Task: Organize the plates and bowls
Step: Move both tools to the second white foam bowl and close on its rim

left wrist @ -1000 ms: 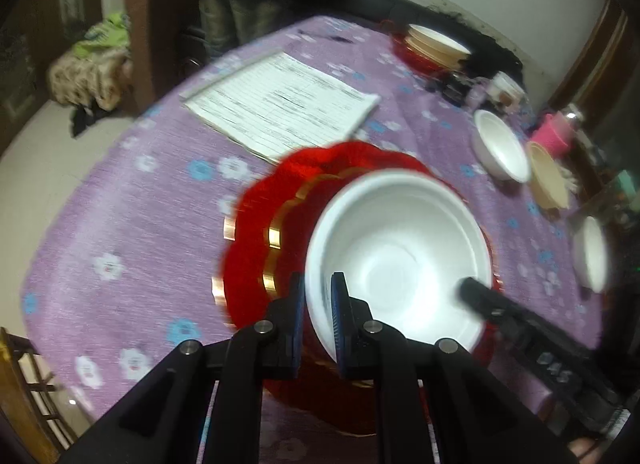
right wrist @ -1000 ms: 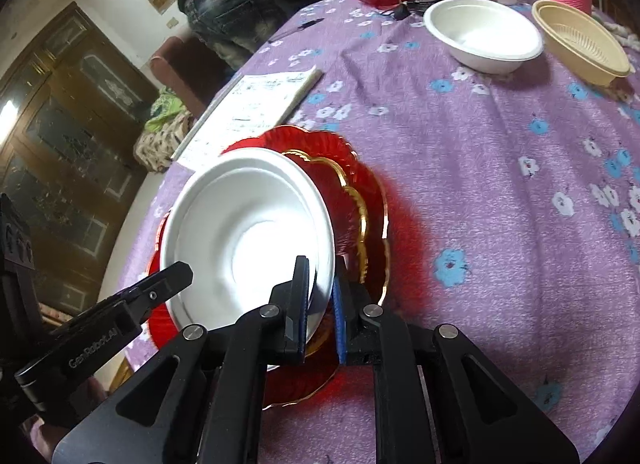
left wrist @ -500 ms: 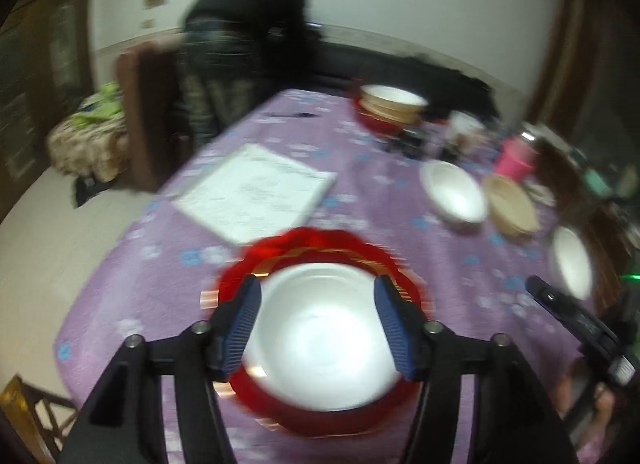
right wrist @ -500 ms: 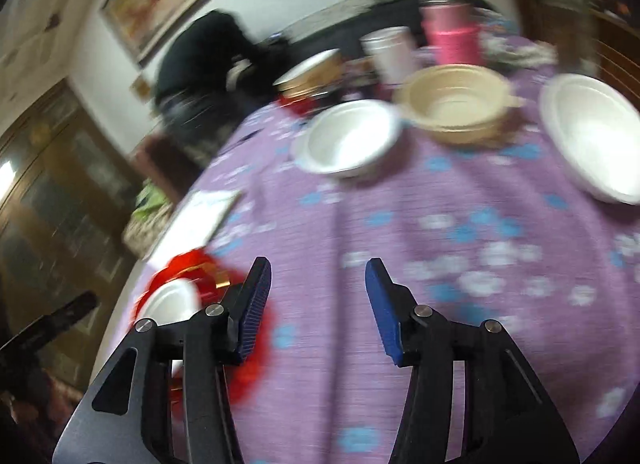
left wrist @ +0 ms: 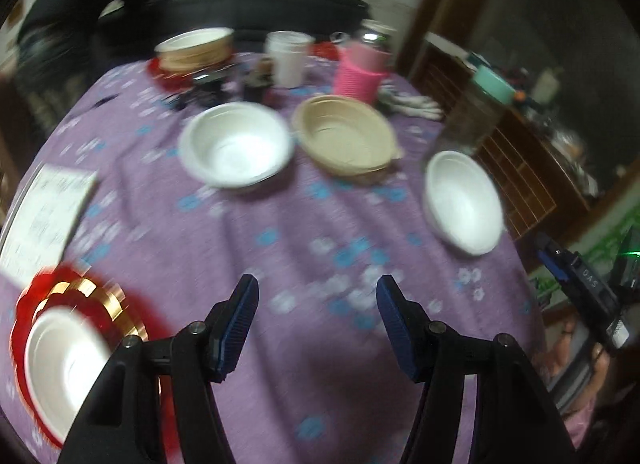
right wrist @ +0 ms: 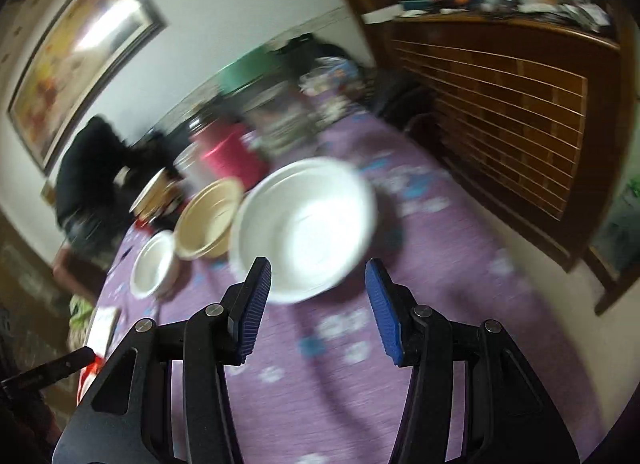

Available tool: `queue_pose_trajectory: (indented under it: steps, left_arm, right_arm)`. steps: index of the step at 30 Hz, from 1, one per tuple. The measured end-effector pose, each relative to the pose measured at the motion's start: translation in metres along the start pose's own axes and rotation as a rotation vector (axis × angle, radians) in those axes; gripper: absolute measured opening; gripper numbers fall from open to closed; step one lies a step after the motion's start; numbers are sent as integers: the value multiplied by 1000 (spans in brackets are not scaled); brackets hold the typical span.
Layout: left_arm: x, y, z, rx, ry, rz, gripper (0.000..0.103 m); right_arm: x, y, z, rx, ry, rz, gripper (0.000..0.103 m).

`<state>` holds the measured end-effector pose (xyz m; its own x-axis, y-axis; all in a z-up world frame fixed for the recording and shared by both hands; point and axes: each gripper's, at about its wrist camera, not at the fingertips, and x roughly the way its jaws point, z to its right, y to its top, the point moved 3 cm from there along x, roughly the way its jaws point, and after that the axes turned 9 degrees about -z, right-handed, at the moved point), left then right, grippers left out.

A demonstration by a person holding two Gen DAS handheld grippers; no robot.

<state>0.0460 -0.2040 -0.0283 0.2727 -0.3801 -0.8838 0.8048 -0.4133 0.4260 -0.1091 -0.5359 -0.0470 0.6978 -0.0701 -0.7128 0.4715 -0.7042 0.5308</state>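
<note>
Bowls (left wrist: 236,151) sit apart on purple cloth (left wrist: 280,232); both grippers' jaws gape, empty.

Right gripper (right wrist: 316,304) stood with jaws wide apart, nothing between the blue pads (right wrist: 252,308). It hung over the purple flowered tablecloth (right wrist: 420,324). Directly ahead of the fingertips sat a large white bowl (right wrist: 304,223), upright, blurred. To the left of it and farther off, a beige bowl (right wrist: 208,217); further left, a smaller white bowl (right wrist: 154,264). Beyond the beige bowl, a pink container (right wrist: 236,159). A wooden cabinet (right wrist: 500,111) stood ahead to the right of the tool.
</note>
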Motion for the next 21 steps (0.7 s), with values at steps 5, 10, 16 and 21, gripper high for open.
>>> queue_pose_trajectory:
  steps: [5,10,16,21]
  left_arm:
    - [32,36,38,16,-23,-8,62]
    - [73,62,57,-6,-3,-45,62]
    - [103,84,73,-6,-26,-47,62]
    - [113,92,83,7,-41,-45,62]
  right_arm:
    - [14,29,16,30,-26,-39,51]
    - [40,48,20,23,-48,-91,51]
    - [68,57,29,81,18,-113,51]
    - [79,56,36,100,66,-124,51]
